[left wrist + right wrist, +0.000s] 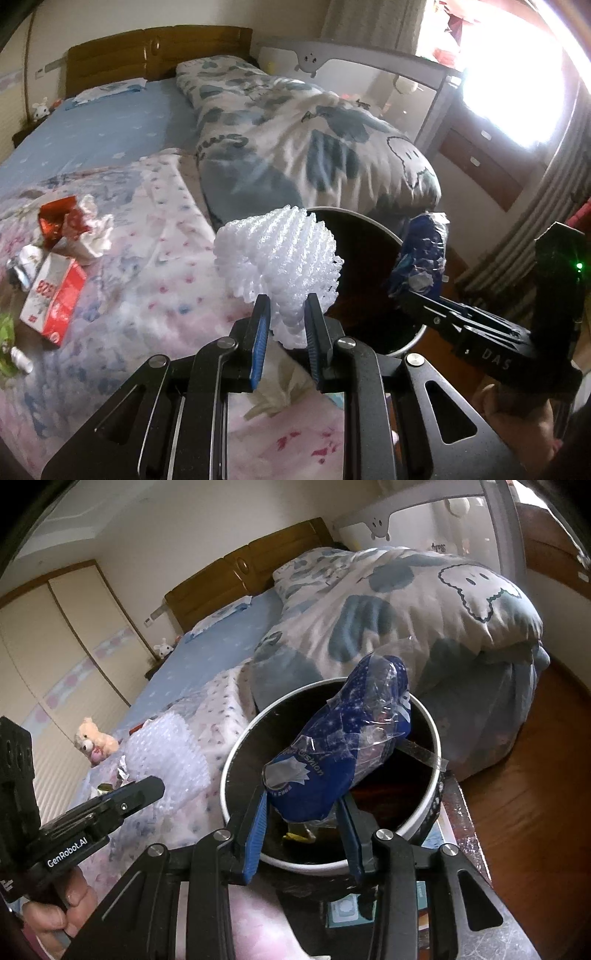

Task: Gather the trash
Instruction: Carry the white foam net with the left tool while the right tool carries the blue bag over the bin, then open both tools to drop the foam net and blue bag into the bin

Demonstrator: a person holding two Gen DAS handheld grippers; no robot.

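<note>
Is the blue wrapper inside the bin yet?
Not yet. The right claw pinches the blue wrapper above the bin; it hangs over the opening.

Daylight from the window (517, 85) blows out to white glare, while fisheye curvature darkens corners and the quilt (295, 147) blurs slightly.
</note>
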